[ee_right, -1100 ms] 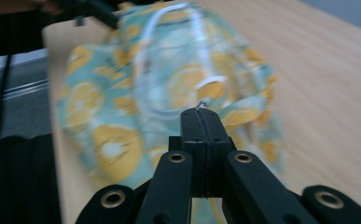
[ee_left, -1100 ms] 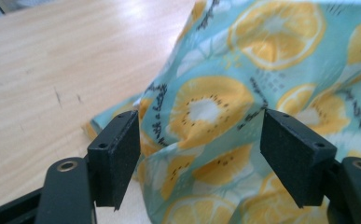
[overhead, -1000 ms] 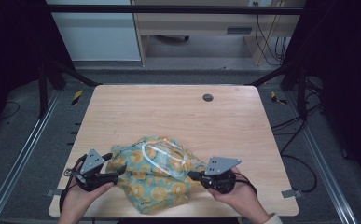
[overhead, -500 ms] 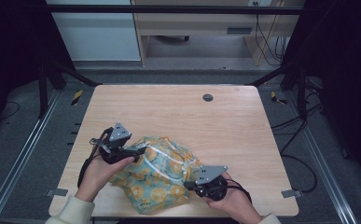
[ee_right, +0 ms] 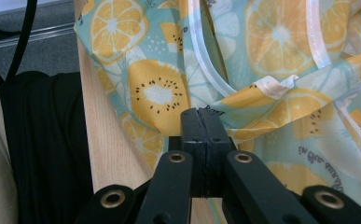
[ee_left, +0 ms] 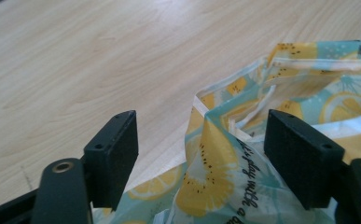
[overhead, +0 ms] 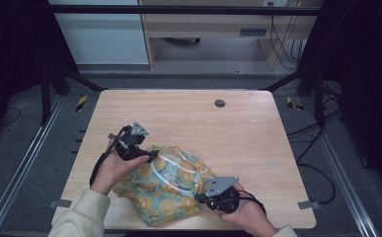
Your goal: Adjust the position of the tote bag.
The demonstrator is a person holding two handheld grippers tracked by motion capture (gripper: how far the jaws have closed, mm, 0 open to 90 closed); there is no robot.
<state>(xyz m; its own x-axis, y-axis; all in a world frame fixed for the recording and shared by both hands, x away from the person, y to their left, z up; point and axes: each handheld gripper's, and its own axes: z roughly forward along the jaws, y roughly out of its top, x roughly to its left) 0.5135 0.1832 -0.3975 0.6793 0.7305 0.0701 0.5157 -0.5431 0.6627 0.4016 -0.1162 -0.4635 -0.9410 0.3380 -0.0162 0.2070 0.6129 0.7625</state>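
The wooden counter (overhead: pixel 257 133) carries a crumpled lemon-print bag (overhead: pixel 166 185) at its near edge. At the bag's right side the right tongs (ee_right: pixel 200 122) are clamped on a fold of fabric. The left tongs (overhead: pixel 151 154), jaws apart, straddle its upper-left rim (nothing pinched yet). Closing there may catch just one thin layer, which could slip free.

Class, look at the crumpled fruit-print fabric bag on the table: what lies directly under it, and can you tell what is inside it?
Under the teal and yellow fruit-print fabric bag lies the light wooden table. The folds hide the inside; nothing of any contents shows.
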